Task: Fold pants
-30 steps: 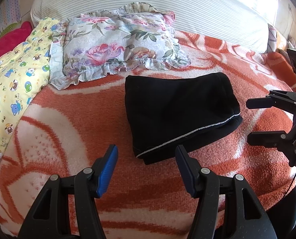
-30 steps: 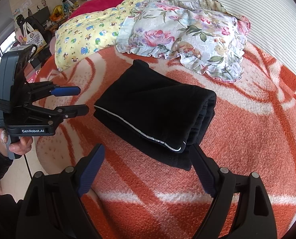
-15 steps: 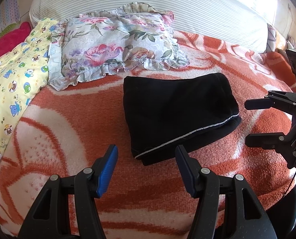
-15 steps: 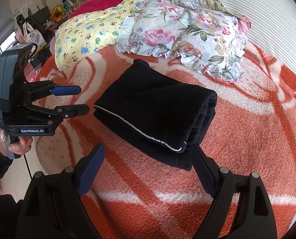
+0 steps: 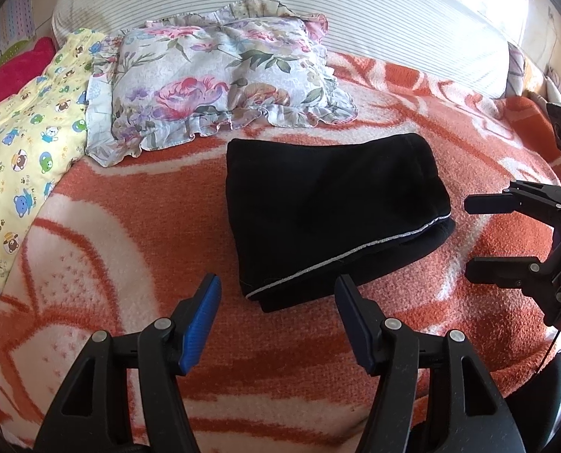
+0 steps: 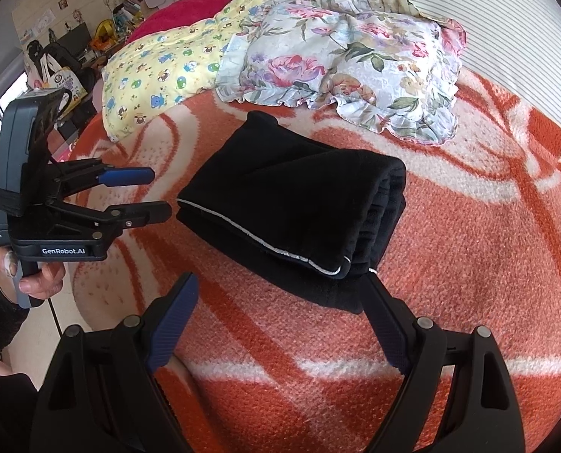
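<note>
Lying: folded black pants (image 5: 329, 211) at mid blanket (image 5: 488, 173), near floral pillow (image 5: 223, 83).
Left gripper (image 5: 274, 298): jaws wide, just opened further, nothing between.
Right gripper (image 6: 280, 305): jaws wide, empty.

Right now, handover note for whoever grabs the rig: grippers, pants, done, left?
Left gripper: open, empty, its jaws have just opened a little, near corner of the pants between them, untouched.
Right gripper: open, empty, at the other near corner.
Black pants: folded into a compact stack on the orange blanket, in front of the floral pillow.
Done: folding appears finished.
Left: likely nothing beyond tidying or withdrawing.
</note>
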`<action>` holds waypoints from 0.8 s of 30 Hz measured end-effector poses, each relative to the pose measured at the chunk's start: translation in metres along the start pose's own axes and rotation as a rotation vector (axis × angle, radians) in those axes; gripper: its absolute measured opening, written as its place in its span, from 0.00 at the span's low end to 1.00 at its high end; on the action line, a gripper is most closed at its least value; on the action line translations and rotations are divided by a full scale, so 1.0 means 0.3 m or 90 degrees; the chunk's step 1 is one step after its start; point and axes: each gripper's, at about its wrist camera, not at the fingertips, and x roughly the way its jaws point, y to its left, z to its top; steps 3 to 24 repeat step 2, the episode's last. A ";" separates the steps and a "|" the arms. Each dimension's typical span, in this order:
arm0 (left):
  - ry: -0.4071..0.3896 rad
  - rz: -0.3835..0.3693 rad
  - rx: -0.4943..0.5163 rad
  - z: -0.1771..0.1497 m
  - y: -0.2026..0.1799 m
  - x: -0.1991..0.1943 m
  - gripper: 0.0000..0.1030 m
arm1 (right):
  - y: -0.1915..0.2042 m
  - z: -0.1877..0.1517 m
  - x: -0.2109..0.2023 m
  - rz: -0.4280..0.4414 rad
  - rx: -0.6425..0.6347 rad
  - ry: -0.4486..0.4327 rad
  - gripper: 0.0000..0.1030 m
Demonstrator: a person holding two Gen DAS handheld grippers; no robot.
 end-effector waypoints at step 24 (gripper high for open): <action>0.005 -0.001 0.000 0.000 -0.003 0.003 0.62 | -0.010 -0.014 -0.005 0.003 0.016 -0.005 0.84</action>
